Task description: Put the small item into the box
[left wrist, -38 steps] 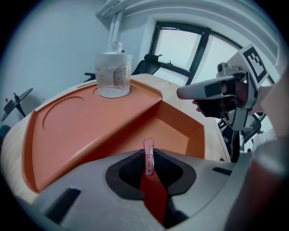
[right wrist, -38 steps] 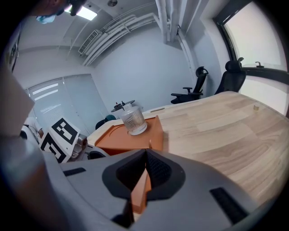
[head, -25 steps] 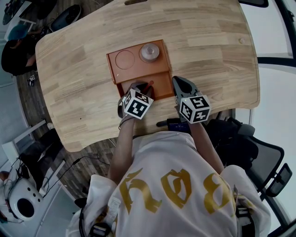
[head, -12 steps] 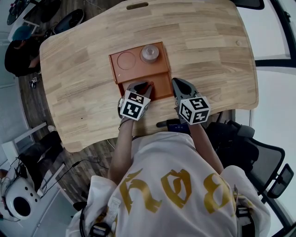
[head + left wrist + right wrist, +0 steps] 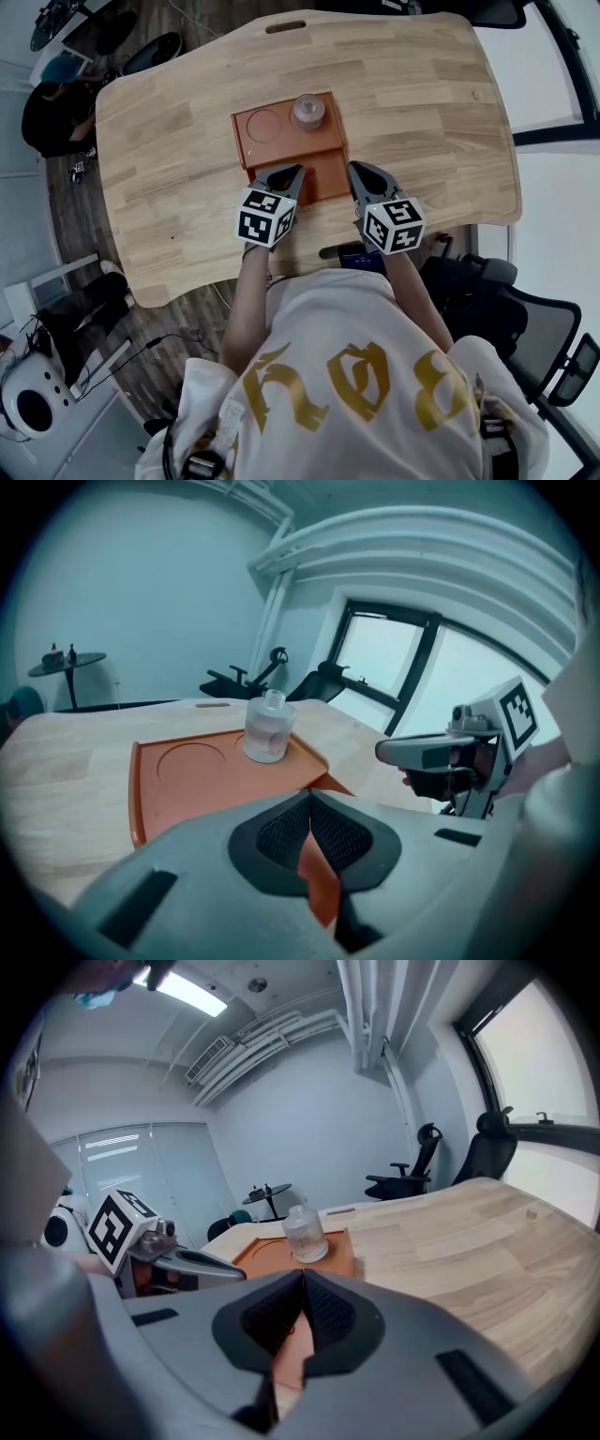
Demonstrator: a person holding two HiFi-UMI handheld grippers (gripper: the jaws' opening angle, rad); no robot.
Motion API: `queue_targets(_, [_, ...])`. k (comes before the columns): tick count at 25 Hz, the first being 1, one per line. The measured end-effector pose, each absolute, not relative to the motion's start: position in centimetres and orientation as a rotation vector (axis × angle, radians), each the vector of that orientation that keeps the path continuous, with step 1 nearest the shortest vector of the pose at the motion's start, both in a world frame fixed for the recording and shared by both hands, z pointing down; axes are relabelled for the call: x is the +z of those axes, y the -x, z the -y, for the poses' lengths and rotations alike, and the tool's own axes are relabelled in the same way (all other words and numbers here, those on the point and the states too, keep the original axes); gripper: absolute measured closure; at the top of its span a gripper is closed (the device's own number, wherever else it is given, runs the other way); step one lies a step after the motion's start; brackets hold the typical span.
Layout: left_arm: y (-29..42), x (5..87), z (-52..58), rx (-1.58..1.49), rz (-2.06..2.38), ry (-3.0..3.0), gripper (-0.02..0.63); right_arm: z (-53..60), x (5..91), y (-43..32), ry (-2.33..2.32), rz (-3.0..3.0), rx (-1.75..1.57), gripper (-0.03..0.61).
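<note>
An orange box (image 5: pixel 281 150) lies on the wooden table (image 5: pixel 422 112). Its far half is a flat panel with a round recess, and its near half is a lower compartment (image 5: pixel 323 178). A small clear bottle (image 5: pixel 307 111) stands upright on the far panel's right side, also seen as the bottle (image 5: pixel 267 728) and the bottle (image 5: pixel 305 1232). My left gripper (image 5: pixel 291 173) is shut and empty over the compartment's near left corner. My right gripper (image 5: pixel 354 171) is shut and empty just right of the box. I see no small item in the compartment.
The table's near edge runs just under both grippers. A black office chair (image 5: pixel 525 319) stands at the right behind the person. Another person in dark clothes (image 5: pixel 52 112) sits past the table's left end. More chairs (image 5: pixel 412 1171) stand beyond the far edge.
My left gripper has drawn back a little toward the near edge of the box. A small red thing seen at its tip earlier no longer shows. The right gripper has hardly moved.
</note>
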State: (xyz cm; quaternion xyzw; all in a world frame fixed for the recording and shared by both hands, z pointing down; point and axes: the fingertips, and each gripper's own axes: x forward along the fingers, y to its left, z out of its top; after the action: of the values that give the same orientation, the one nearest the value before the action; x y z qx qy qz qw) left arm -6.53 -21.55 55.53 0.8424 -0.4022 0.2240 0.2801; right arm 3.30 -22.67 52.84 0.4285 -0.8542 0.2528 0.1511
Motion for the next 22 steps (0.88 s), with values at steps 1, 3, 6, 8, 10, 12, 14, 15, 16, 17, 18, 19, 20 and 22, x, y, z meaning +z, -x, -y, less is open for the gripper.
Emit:
queue_targets(1, [6.6,55.0,21.3,0.558,1.072,-2.249,0.603,22.4,52.6,-3.2,-1.227,2.457,0.716,0.566])
queue_targets(3, [6.6,54.0,20.9,0.484,1.062,-2.233,0.603,21.9,52.0,-2.9,-1.218,2.471,0.698,0.566])
queue_targets(6, [6.5,52.6,20.2,0.400,1.037,-2.227,0.603,21.0,51.2,-2.4,-1.214,2.492,0.677,0.566])
queue_targets(8, [6.4,51.7,19.5,0.351,1.019,-2.227,0.603,20.2,50.7,-2.2,-1.212,2.502,0.666,0.566])
queue_targets(10, [6.5,50.7,18.9,0.321,1.029,-2.236,0.603,19.5,50.3,-2.2,-1.211,2.509,0.654,0.566])
queue_targets(12, [6.6,49.8,18.5,0.313,1.046,-2.259,0.603,19.0,49.8,-2.2,-1.212,2.514,0.633,0.566])
queue_targets(14, [6.6,49.1,17.8,0.334,1.043,-2.297,0.603,18.5,49.3,-2.2,-1.217,2.521,0.612,0.566])
queue_targets(15, [6.6,48.8,17.4,0.349,1.043,-2.316,0.603,18.3,49.0,-2.2,-1.220,2.526,0.605,0.566])
queue_targets(16, [6.6,48.6,17.1,0.359,1.053,-2.329,0.603,18.0,48.7,-2.3,-1.224,2.530,0.598,0.566])
queue_targets(17, [6.8,48.3,16.8,0.363,1.071,-2.338,0.603,17.8,48.5,-2.3,-1.227,2.534,0.593,0.566])
queue_targets(18, [7.0,48.0,16.6,0.362,1.096,-2.344,0.604,17.6,48.3,-2.4,-1.232,2.538,0.589,0.566])
queue_targets(19, [7.2,47.6,16.5,0.361,1.124,-2.350,0.604,17.4,48.1,-2.5,-1.237,2.542,0.586,0.566])
queue_targets(20, [7.4,47.2,16.4,0.363,1.151,-2.357,0.603,17.2,48.0,-2.6,-1.241,2.545,0.585,0.566])
queue_targets(22, [7.5,46.5,16.0,0.362,1.172,-2.375,0.603,16.7,47.6,-2.7,-1.244,2.553,0.583,0.566])
